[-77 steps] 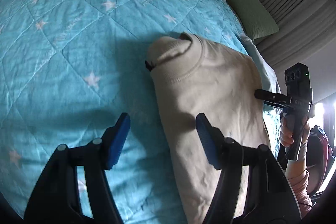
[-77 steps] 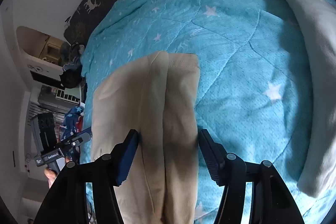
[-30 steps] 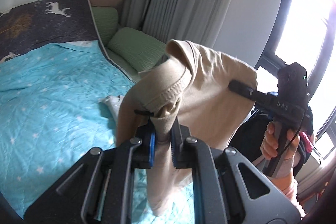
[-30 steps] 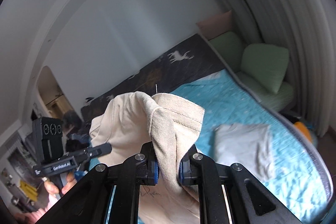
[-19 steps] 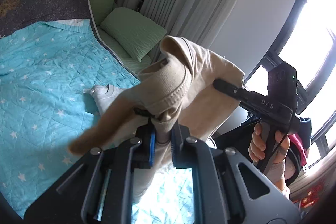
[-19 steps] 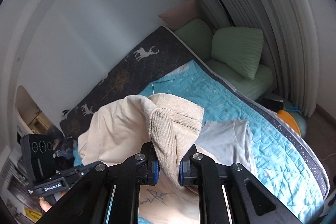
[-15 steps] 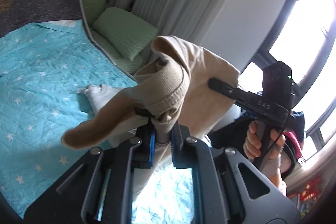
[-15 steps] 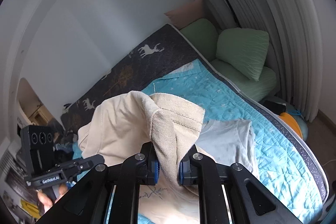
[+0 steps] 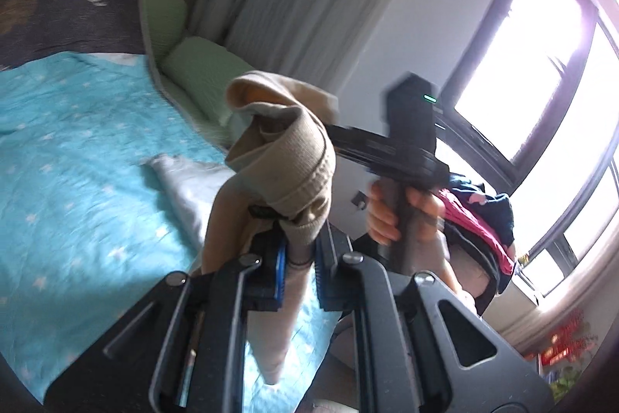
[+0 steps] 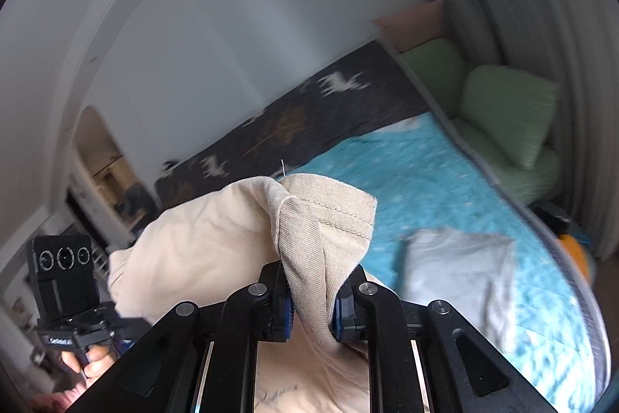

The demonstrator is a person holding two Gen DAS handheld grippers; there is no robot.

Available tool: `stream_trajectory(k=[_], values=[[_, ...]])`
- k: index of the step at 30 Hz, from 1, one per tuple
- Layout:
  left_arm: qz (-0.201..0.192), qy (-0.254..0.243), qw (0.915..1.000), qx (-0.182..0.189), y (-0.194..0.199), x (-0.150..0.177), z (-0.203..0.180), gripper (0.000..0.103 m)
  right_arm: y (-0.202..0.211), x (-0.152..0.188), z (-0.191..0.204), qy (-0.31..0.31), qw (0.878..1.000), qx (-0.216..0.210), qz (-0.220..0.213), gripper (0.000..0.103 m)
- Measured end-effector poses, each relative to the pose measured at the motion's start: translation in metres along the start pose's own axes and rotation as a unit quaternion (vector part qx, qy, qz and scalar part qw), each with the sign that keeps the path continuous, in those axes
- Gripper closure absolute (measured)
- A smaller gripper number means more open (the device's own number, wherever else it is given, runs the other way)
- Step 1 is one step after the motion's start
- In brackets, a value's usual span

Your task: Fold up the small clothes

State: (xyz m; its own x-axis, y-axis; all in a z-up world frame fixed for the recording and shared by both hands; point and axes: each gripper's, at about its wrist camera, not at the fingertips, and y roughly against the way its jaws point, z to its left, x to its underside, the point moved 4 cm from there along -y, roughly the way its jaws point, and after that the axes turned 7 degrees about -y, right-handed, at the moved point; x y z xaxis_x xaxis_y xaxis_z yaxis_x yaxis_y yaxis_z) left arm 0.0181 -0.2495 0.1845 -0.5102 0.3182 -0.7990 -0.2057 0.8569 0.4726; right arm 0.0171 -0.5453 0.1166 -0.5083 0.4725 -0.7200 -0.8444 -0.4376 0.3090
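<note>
A beige sweatshirt (image 9: 286, 165) hangs in the air above the bed, held by both grippers. My left gripper (image 9: 300, 258) is shut on its ribbed collar edge. My right gripper (image 10: 311, 300) is shut on its stitched hem (image 10: 321, 215). In the left wrist view the right gripper's body (image 9: 410, 142) and the hand holding it are close behind the cloth. In the right wrist view the left gripper's body (image 10: 64, 281) is at lower left. A folded white garment (image 10: 460, 269) lies on the blue star quilt (image 10: 418, 173), also in the left wrist view (image 9: 182, 184).
Green pillows (image 10: 506, 111) and a pink pillow (image 10: 414, 18) lie at the bed's far end by grey curtains (image 9: 294, 2). A dark deer-print blanket (image 10: 309, 115) covers the bed's head side. A bright window (image 9: 534, 64) is on the right.
Both grippers closed on the beige sweatshirt lying on the quilt and lifted it up off the bed. In the last half second the two grippers came closer together, bunching the cloth.
</note>
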Motion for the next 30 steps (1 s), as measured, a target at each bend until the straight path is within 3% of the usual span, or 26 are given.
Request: stream_trajectory(k=[3,5,7,8,11,13,15,16,18,23,27,30], values=[[-0.01,0.042,0.9983,-0.039,0.036,0.04,0.03,0.09,-0.072,0.014,0.033,0.025,0.994,-0.063,0.084,0.086],[-0.002,0.095,0.9931,-0.069,0.058,0.083,0.058,0.09,-0.131,0.041,0.061,0.046,0.982,-0.1,0.154,0.084],[0.01,0.148,0.9841,-0.097,0.071,0.122,0.083,0.09,-0.202,0.09,0.095,0.07,0.959,-0.126,0.244,0.083],[0.019,0.186,0.9753,-0.118,0.08,0.152,0.099,0.09,-0.23,0.116,0.108,0.079,0.948,-0.131,0.281,0.082],[0.017,0.279,0.9513,-0.13,0.104,0.211,0.13,0.09,-0.307,0.212,0.143,0.115,0.903,-0.118,0.397,0.081],[0.002,0.316,0.9407,-0.123,0.12,0.235,0.138,0.09,-0.338,0.272,0.163,0.169,0.87,-0.081,0.455,0.079],[-0.002,0.326,0.9389,-0.11,0.125,0.248,0.137,0.09,-0.348,0.309,0.178,0.227,0.848,-0.051,0.475,0.074],[-0.001,0.325,0.9396,-0.106,0.127,0.253,0.137,0.09,-0.35,0.315,0.183,0.247,0.845,-0.042,0.472,0.072],[-0.001,0.322,0.9414,-0.099,0.128,0.255,0.138,0.09,-0.348,0.311,0.187,0.255,0.85,-0.028,0.46,0.06],[-0.02,0.309,0.947,-0.086,0.145,0.256,0.144,0.09,-0.306,0.259,0.171,0.202,0.896,0.024,0.394,0.039],[-0.018,0.297,0.9514,-0.08,0.151,0.262,0.149,0.085,-0.228,0.238,0.128,0.14,0.922,0.059,0.357,0.034],[-0.009,0.283,0.9559,-0.079,0.151,0.264,0.147,0.077,-0.162,0.246,0.08,0.042,0.938,0.083,0.333,0.034]])
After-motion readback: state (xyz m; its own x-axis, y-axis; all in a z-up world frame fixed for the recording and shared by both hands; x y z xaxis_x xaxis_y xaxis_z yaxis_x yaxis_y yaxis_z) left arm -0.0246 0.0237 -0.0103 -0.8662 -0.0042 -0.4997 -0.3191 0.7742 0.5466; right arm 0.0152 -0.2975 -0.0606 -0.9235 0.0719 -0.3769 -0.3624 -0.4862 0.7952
